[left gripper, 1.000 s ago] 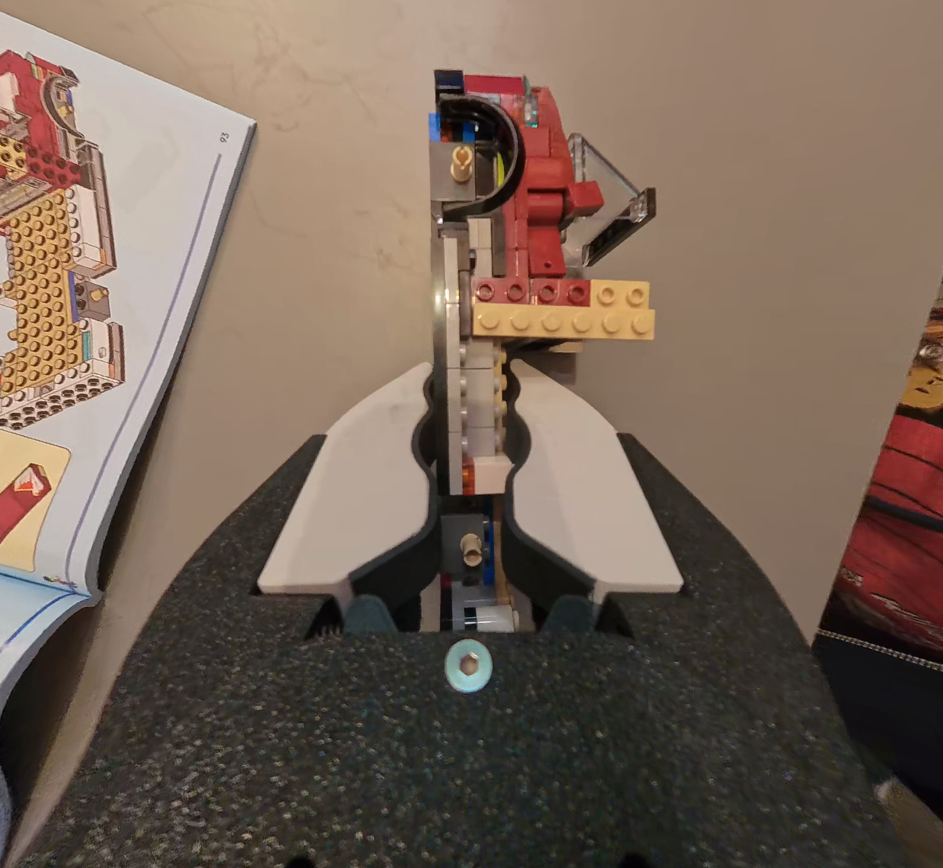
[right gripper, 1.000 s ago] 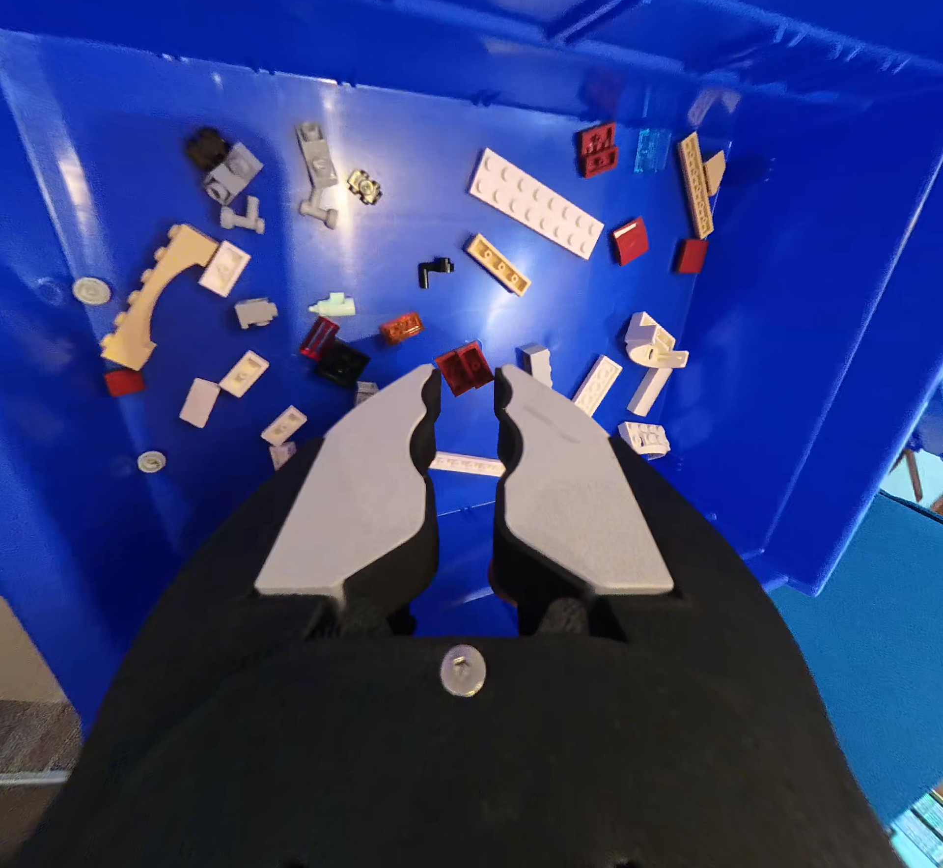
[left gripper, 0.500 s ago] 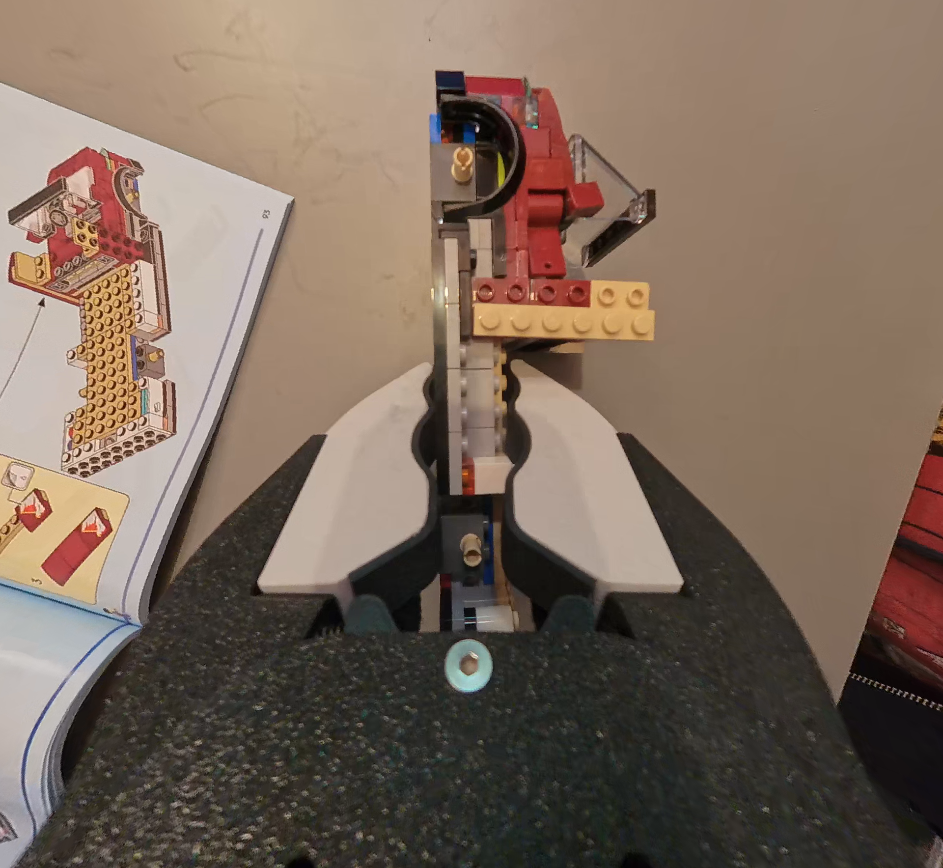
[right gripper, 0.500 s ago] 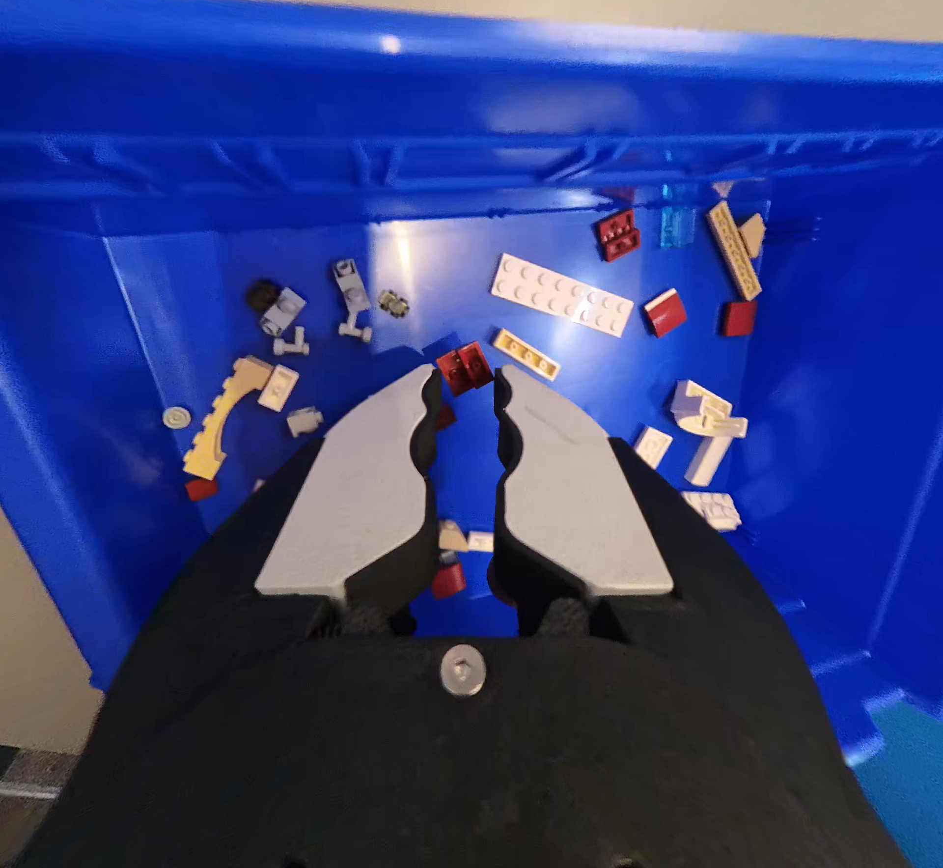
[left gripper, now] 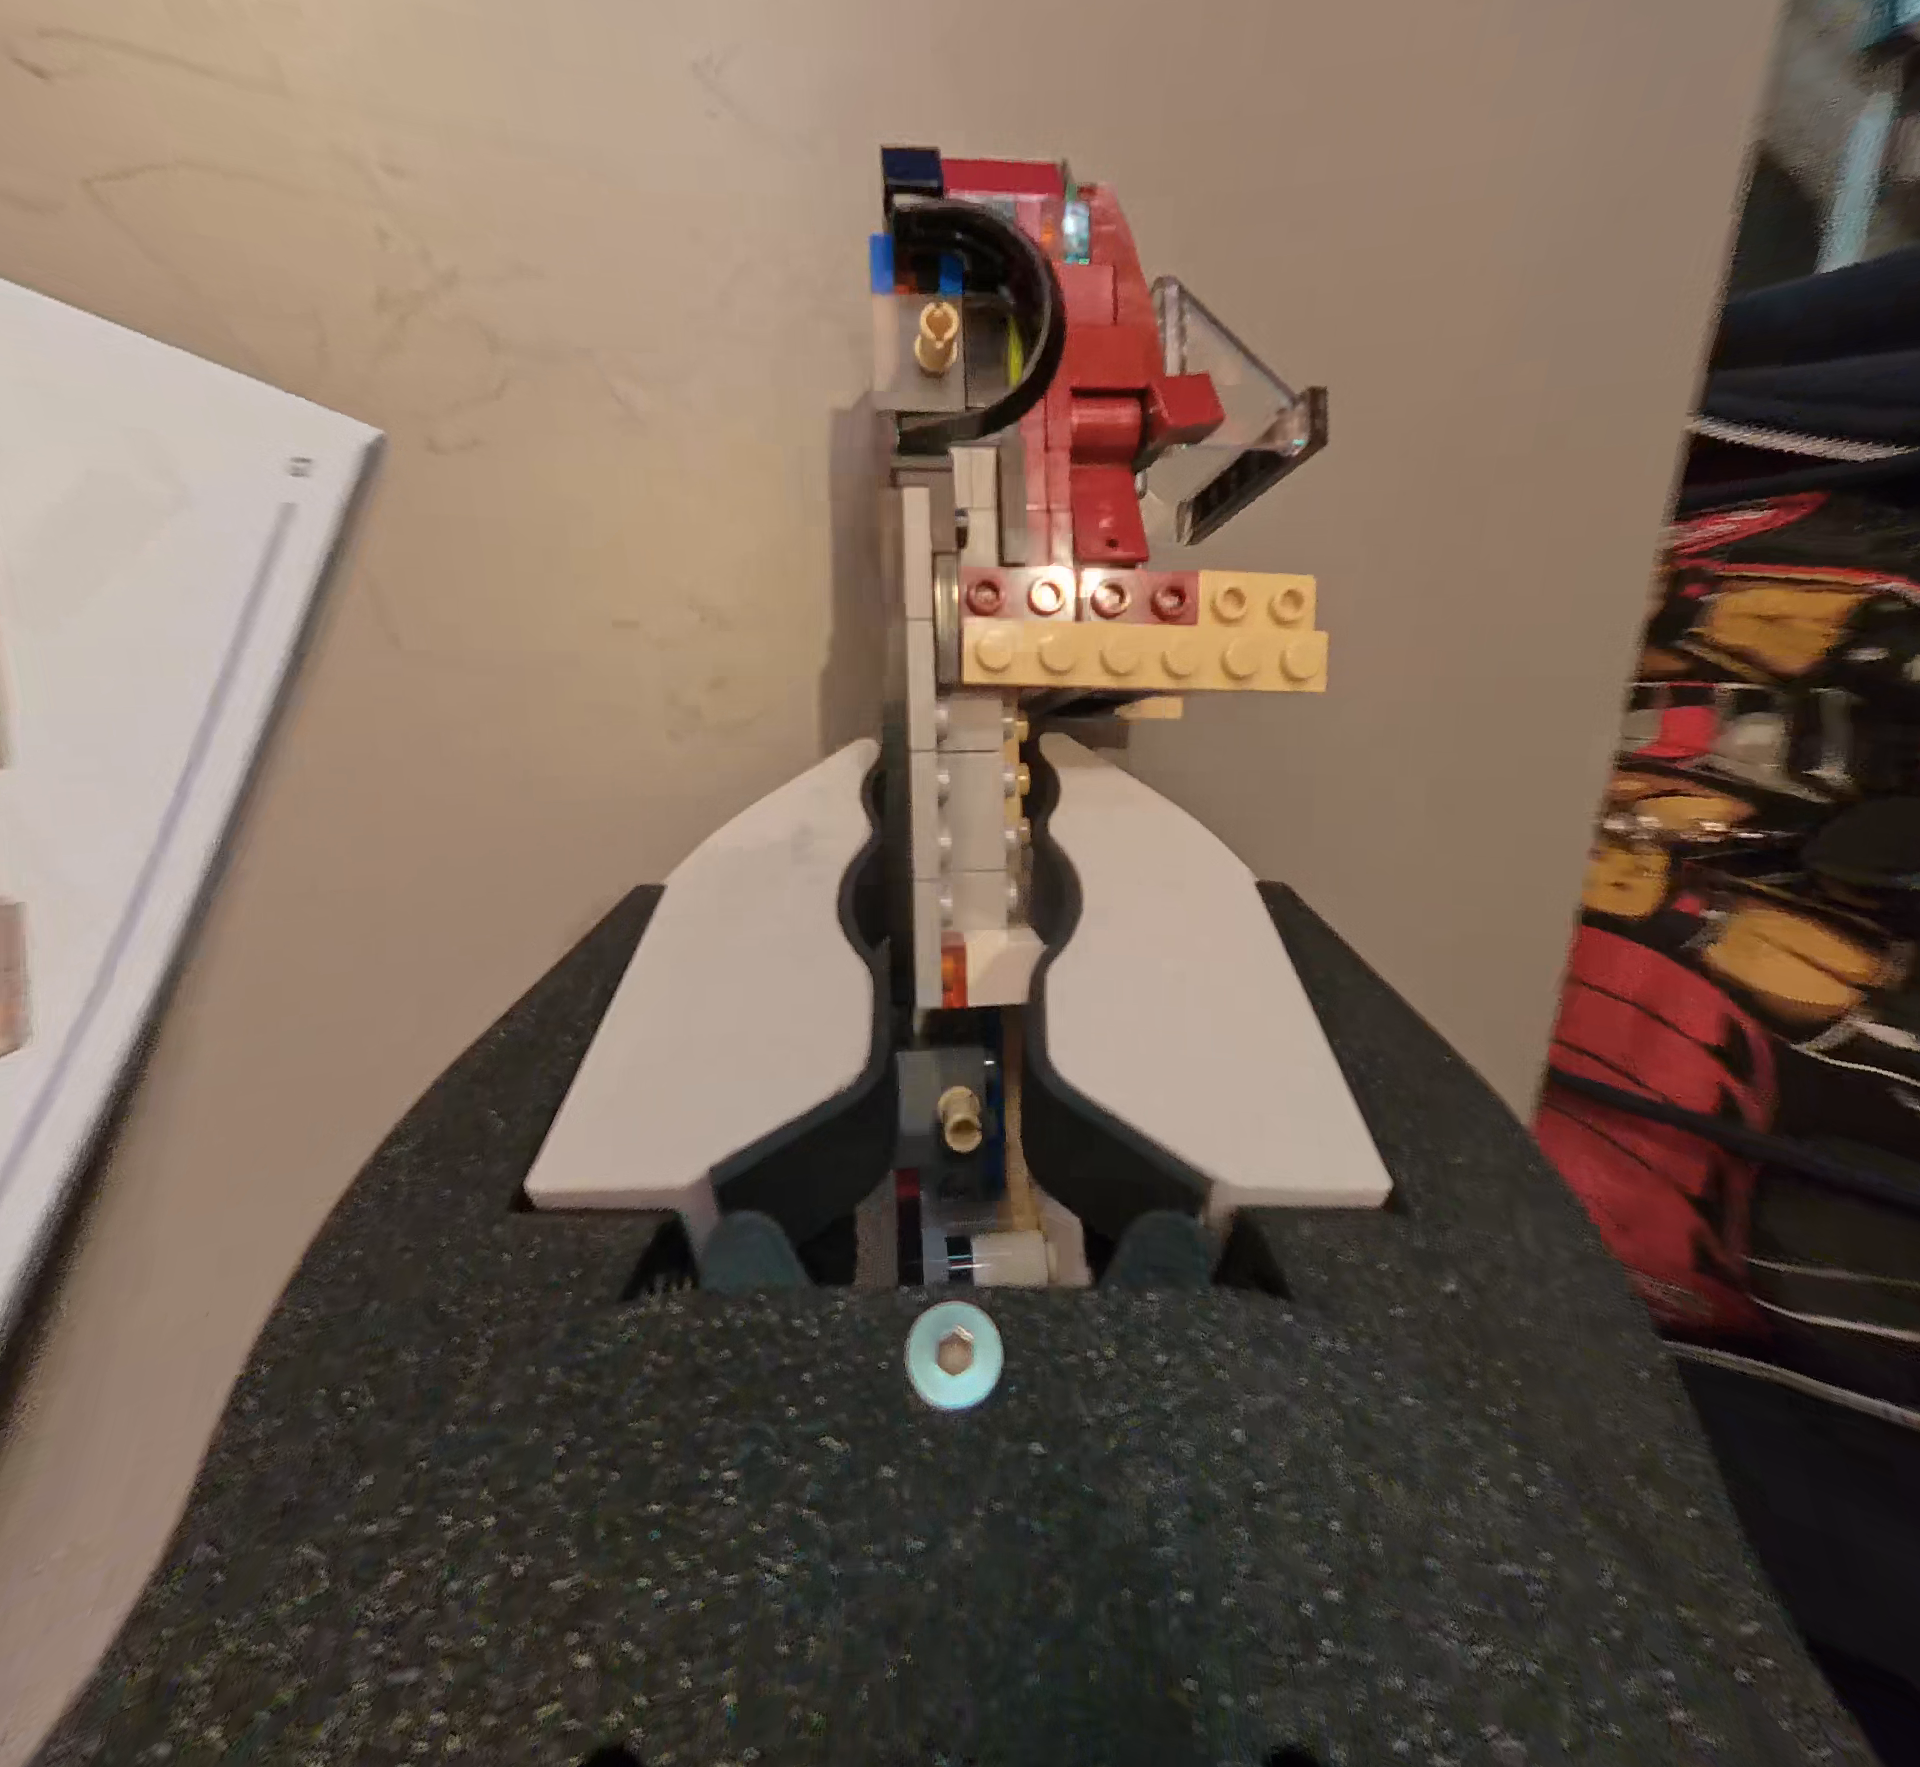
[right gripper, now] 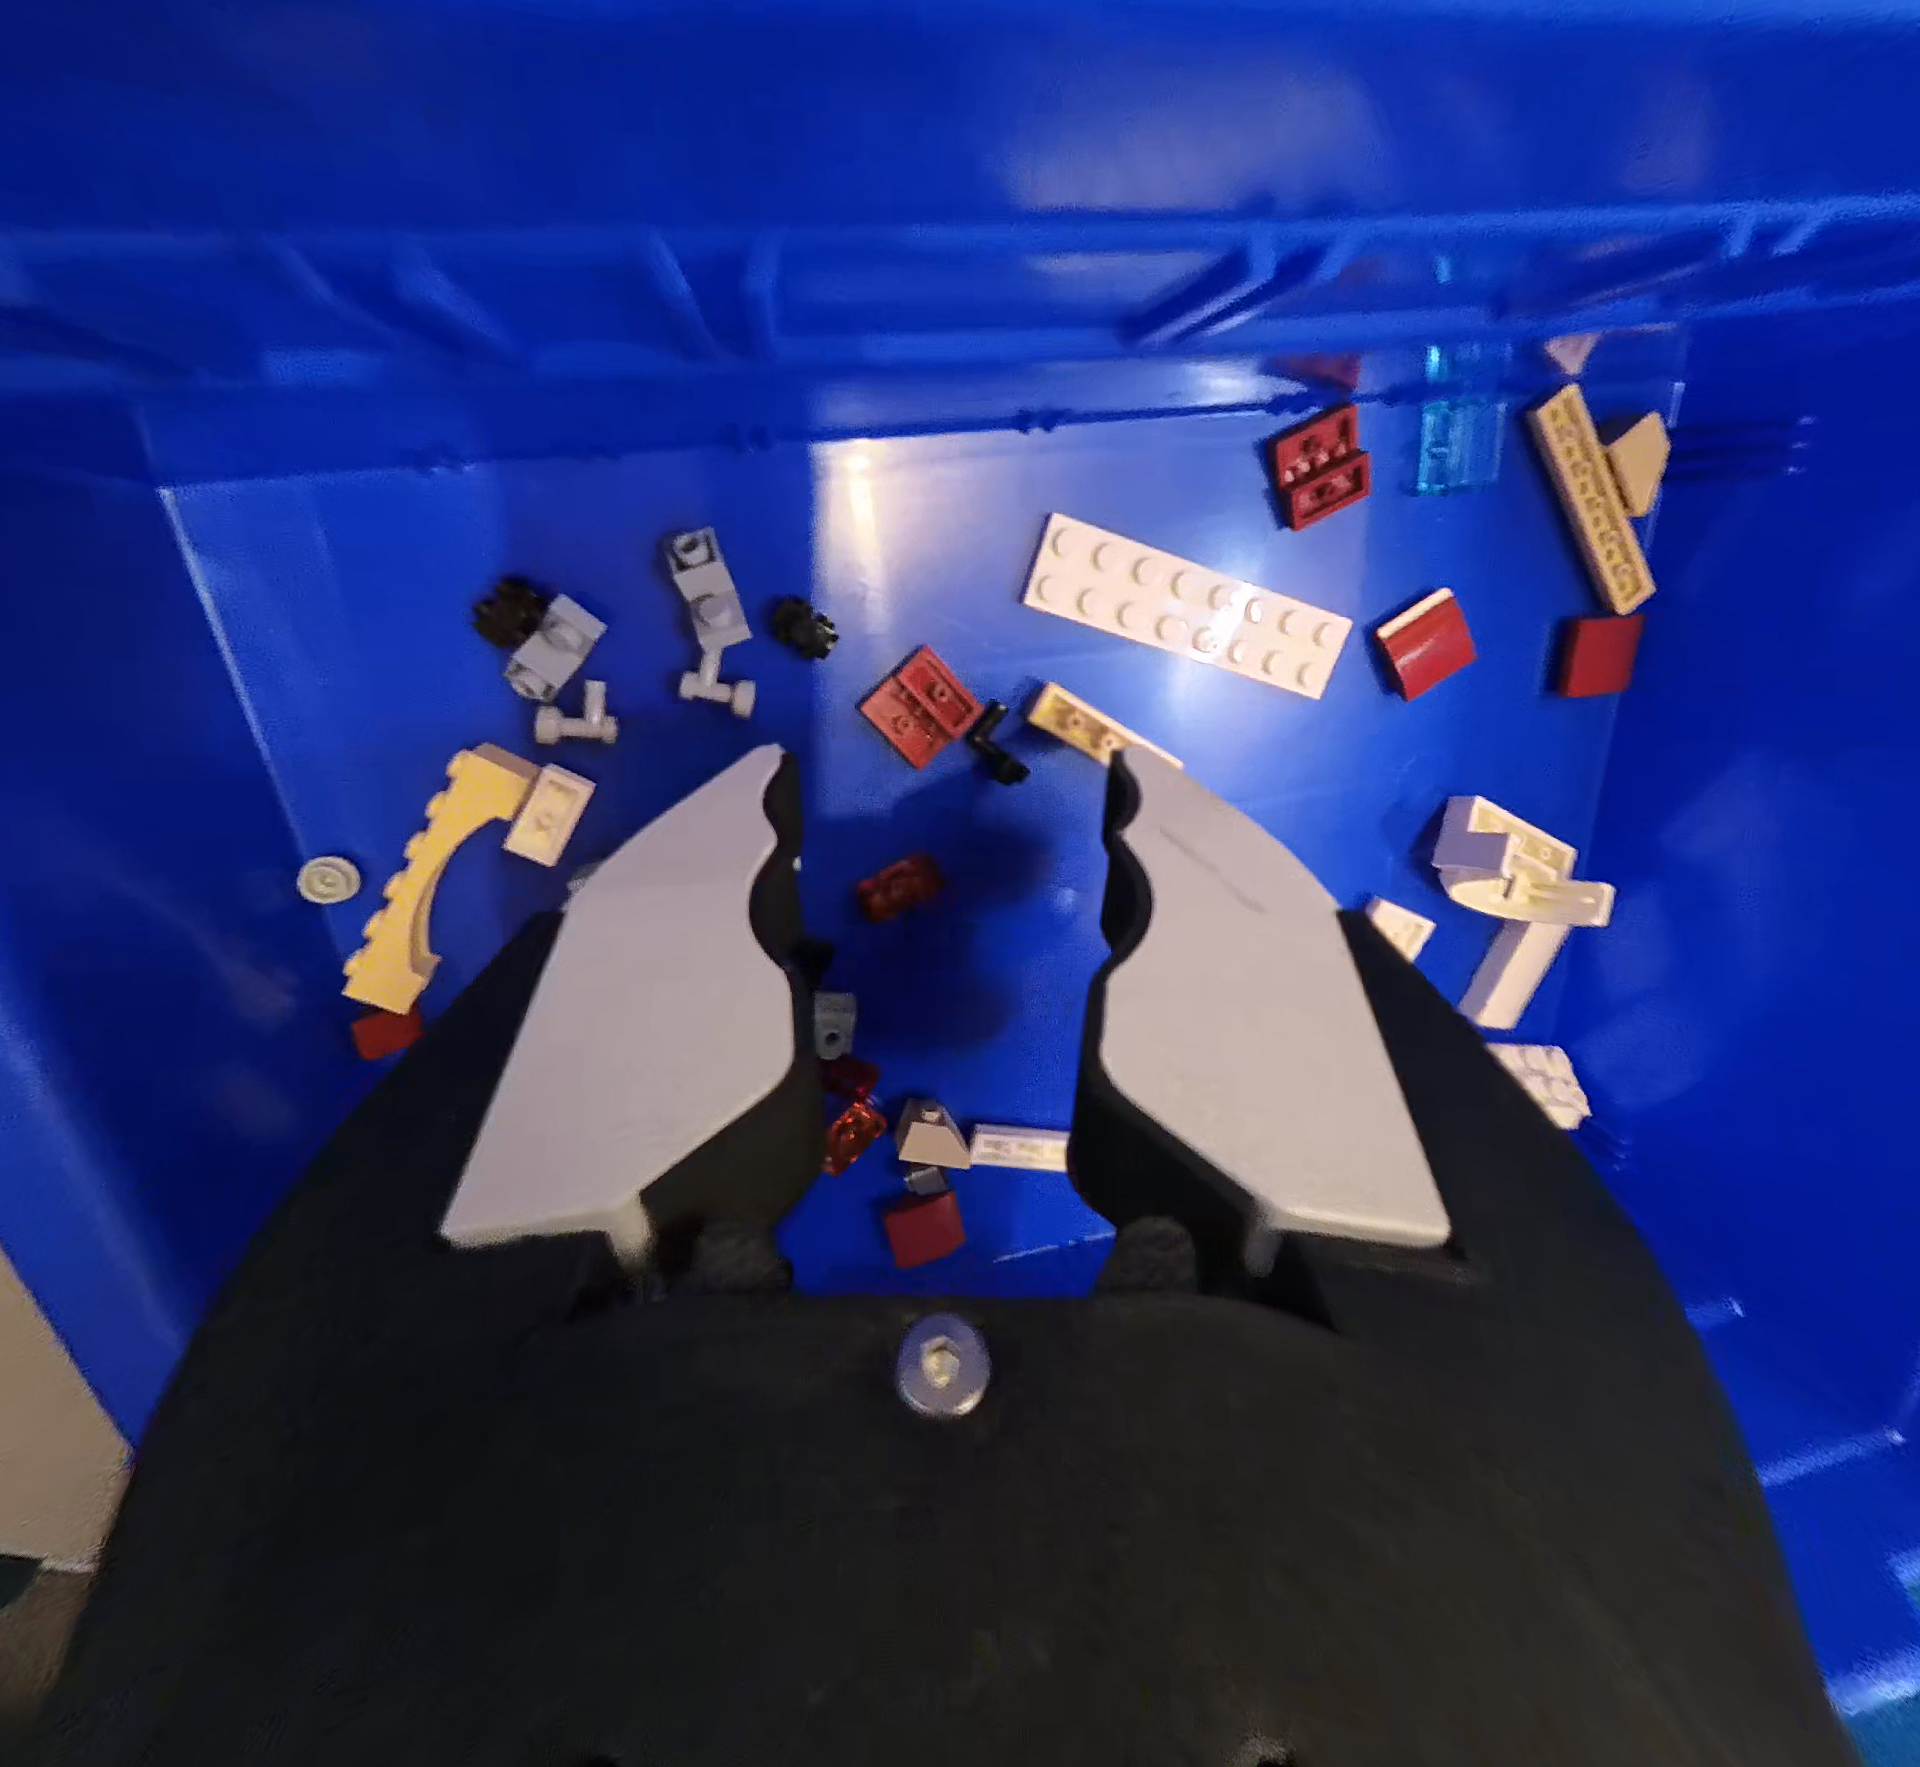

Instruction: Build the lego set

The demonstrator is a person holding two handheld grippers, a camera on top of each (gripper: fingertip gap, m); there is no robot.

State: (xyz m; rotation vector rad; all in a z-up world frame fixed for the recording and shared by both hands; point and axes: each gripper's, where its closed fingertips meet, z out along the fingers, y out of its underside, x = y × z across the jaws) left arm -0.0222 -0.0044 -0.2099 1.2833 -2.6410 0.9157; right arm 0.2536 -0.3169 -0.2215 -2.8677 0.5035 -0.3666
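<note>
Changed: right hand-held gripper (right gripper: pixel 945 772) now spread wide, released; dark red plate (right gripper: pixel 920 704), earlier between its tips, lies in the blue bin (right gripper: pixel 935 159) just ahead.
Left hand-held gripper (left gripper: pixel 961 772): unchanged, clenched on one brick model (left gripper: pixel 1049 512).
Count: two hand-held grippers, one white long plate (right gripper: pixel 1184 605).

- Glossy moulded plastic is seen in the brick model (left gripper: pixel 1049 470), with a clear glassy piece among its parts.
- Smooth, shiny blue plastic forms the bin (right gripper: pixel 520 211).
- Matt paper is shown by the booklet (left gripper: pixel 156 678).
- A matt, faintly mottled tabletop (left gripper: pixel 520 159) is seen.
</note>
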